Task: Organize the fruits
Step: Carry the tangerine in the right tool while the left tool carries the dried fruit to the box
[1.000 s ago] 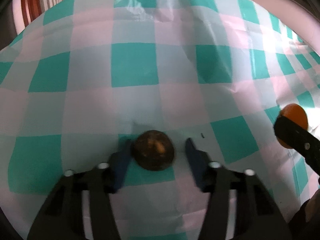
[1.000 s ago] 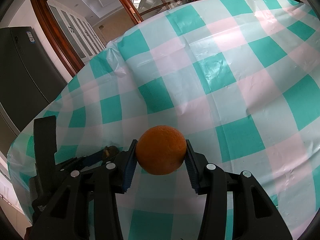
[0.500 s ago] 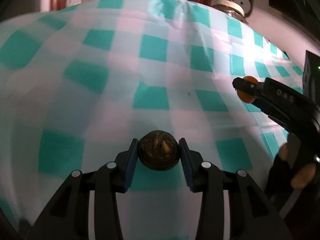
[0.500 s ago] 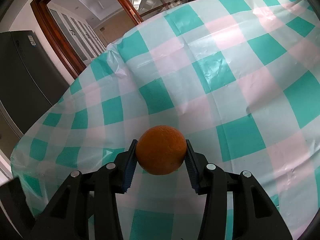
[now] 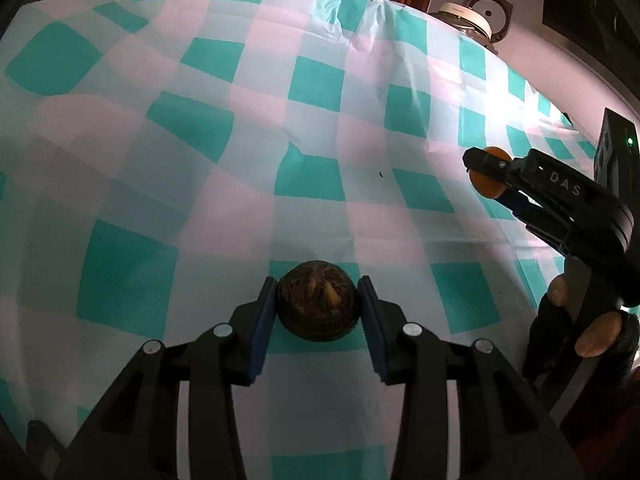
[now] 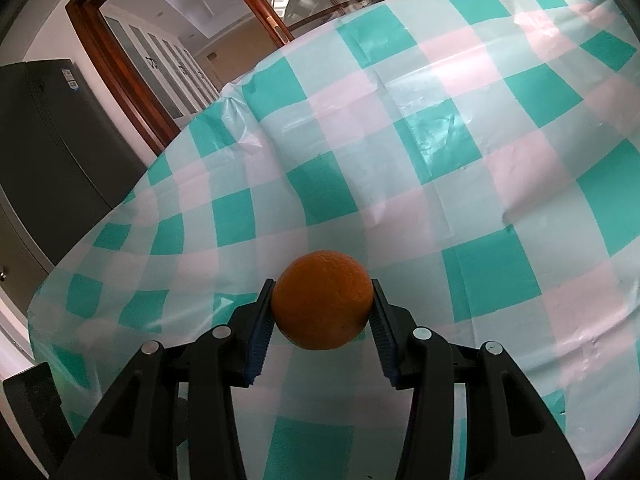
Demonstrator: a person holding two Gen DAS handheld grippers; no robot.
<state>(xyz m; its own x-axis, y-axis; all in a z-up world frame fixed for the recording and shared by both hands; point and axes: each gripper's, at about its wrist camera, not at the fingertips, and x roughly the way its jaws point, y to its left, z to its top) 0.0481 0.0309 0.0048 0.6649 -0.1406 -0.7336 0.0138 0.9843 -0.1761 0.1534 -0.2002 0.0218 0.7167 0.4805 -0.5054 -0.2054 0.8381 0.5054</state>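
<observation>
Two fruits are gripped at once. My left gripper (image 5: pixel 318 310) has its jaws clenched on a dark brown fruit (image 5: pixel 317 300), where a second ago they stood apart around it on the bench (image 5: pixel 160 160). Its view has swung, so the right gripper (image 5: pixel 486 172) now sits farther in from the right edge. My right gripper's (image 6: pixel 322 312) jaws clamp the orange (image 6: pixel 322 299) above the checked cloth (image 6: pixel 440 140), unchanged.
</observation>
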